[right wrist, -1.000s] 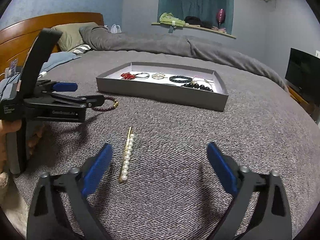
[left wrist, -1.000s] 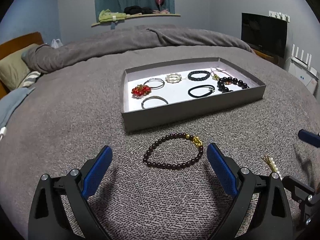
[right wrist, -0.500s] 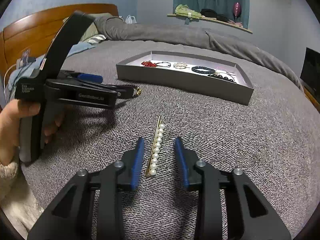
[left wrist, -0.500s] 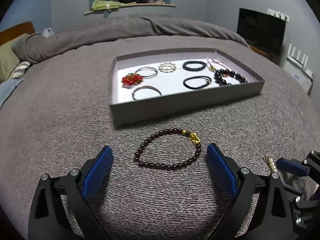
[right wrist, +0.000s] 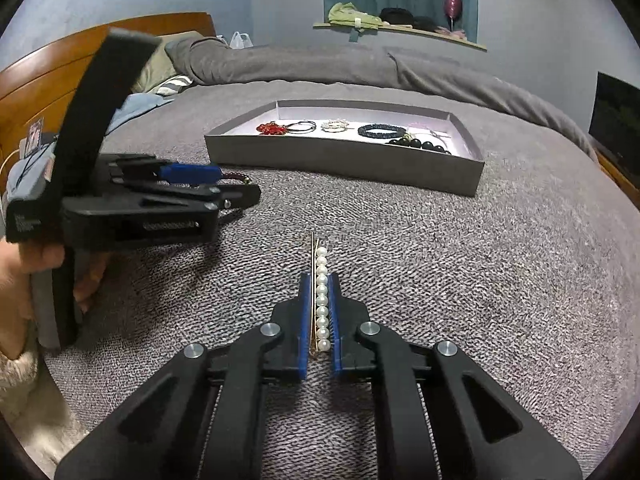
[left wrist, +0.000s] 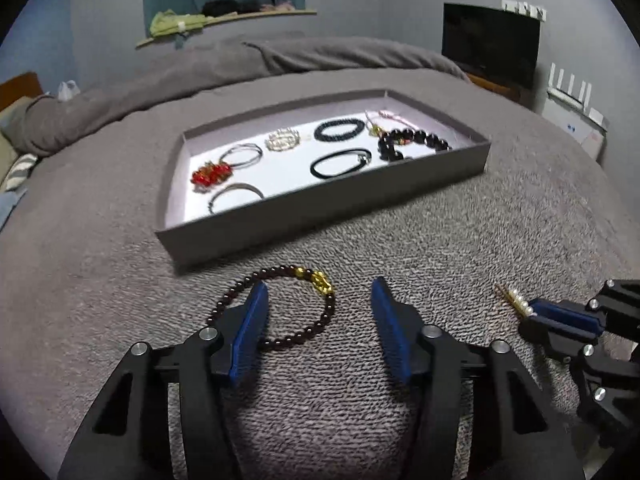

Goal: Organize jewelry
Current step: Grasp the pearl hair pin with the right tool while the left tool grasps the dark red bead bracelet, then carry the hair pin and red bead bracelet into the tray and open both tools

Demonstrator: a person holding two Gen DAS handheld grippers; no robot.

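1. A bedroom: a grey blanket [left wrist: 120,280] covers the bed, with a wooden headboard [right wrist: 48,76] at 10 o'clock in the right wrist view and a dark screen [left wrist: 490,46] at 2 o'clock in the left wrist view.
2. The right gripper [right wrist: 319,312] is pressed onto a pearl pin [right wrist: 321,300]; both blue pads [right wrist: 304,320] lie against its sides, its tip sticking out toward 12 o'clock. The jaws have just been closing, and the pin lies along the gap on the blanket.
3. The left gripper [left wrist: 320,308] stands half spread, its jaws having just been closing. A dark bead bracelet [left wrist: 280,308] with gold beads lies flat on the blanket; the left pad [left wrist: 250,332] sits inside the loop, over its left part, while the right pad is apart from the beads. Whether the left pad touches them I cannot tell.
4. From the right wrist view the left gripper is at 9 o'clock, held in a hand [right wrist: 24,264].
5. A grey tray [left wrist: 320,208] sits at 12 o'clock beyond the bracelet, near it but apart, holding several bracelets and a red piece [left wrist: 210,174].
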